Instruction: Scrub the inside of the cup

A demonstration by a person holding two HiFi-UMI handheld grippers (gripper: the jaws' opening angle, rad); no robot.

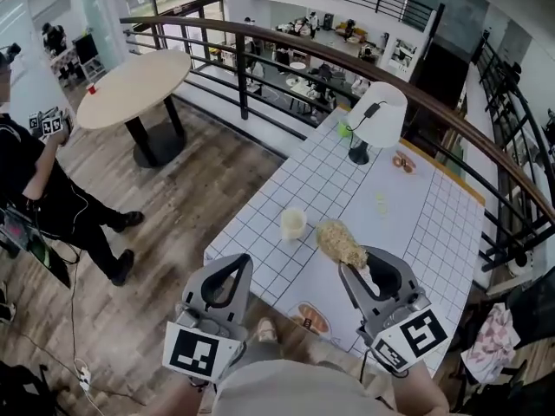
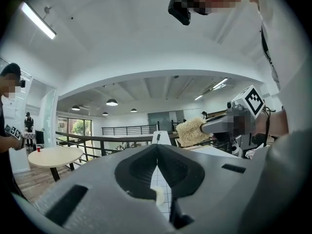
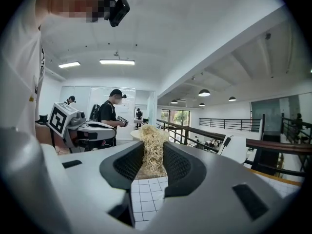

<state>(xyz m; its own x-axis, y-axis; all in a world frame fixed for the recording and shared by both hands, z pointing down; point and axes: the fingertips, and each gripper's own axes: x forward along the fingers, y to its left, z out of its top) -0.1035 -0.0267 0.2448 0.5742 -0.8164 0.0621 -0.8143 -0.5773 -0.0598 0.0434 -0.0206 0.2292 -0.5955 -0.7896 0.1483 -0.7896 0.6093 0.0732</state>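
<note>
A pale cup (image 1: 293,224) stands upright on the white grid-tiled table (image 1: 416,232), near its left edge. My right gripper (image 1: 351,271) is shut on a straw-coloured loofah scrubber (image 1: 340,243), whose head hangs in the air just right of the cup and apart from it. In the right gripper view the fibrous scrubber (image 3: 153,147) is clamped between the jaws of the right gripper (image 3: 153,165). My left gripper (image 1: 244,263) floats off the table's near left corner, shut and empty. Its jaws meet in the left gripper view (image 2: 157,150), where the scrubber (image 2: 191,131) shows at the right.
A white table lamp (image 1: 375,120) stands at the table's far end, with a small plate (image 1: 403,163) beside it. Another plate (image 1: 310,317) lies at the near edge. A curved railing (image 1: 286,46) runs behind. A person in black (image 1: 43,198) stands left, near a round table (image 1: 130,89).
</note>
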